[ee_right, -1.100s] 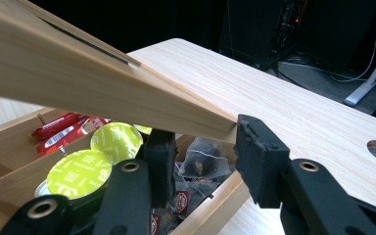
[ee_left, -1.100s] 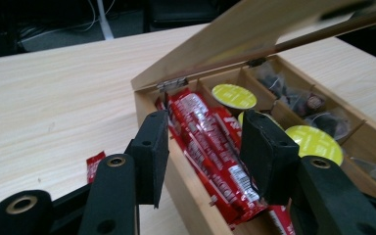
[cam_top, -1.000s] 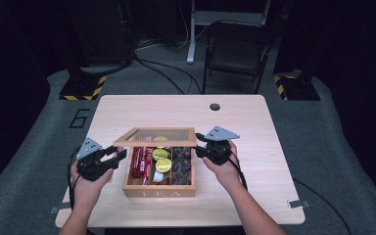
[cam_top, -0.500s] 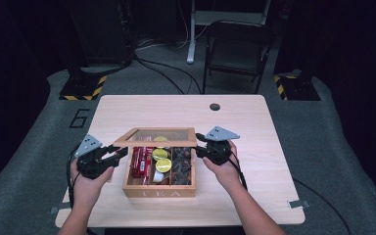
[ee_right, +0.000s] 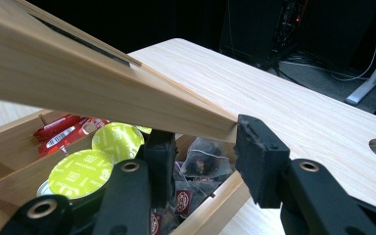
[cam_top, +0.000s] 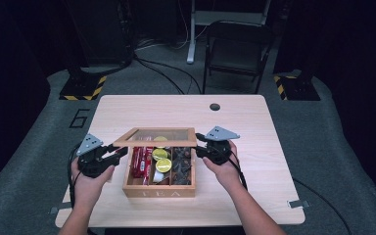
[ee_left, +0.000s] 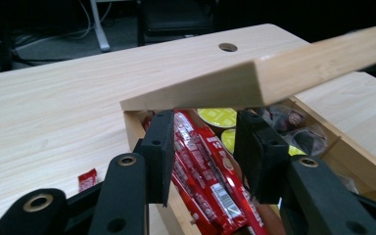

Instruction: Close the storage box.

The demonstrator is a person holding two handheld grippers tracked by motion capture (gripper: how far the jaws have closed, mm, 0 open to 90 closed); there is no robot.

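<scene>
Lid [cam_top: 155,137] of the wooden tea box [cam_top: 159,192] stands part-raised, front edge up, tilted about the far side. The box sits centre-low in the high view on the table [cam_top: 254,127].

Right gripper [cam_top: 200,147]: jaws pressed tight on the lid's right front corner. In the right gripper view the wood edge runs between the two pads.

Left gripper [cam_top: 120,152]: jaws spread and gripping nothing. Their tips sit just beneath the lid's left corner at the top of the left gripper view. Contact with the underside: cannot tell.

Contents exposed: red packets [cam_top: 141,161] in the left compartment, yellow-green capsules [cam_top: 162,159] in the middle, dark tea bags [cam_top: 182,166] on the right. One loose red sachet [ee_left: 87,178] lies on the table beside the box.

Judgement: step in hand is swinging the lid on its rear hinge, about midway.

Next move calls for both hands travelling the same arc so the lid does not twist. I must keep the right pinch firm, since it alone holds the lid. The left should either close on the corner or stay underneath as a prop, clear of the packets.
</scene>
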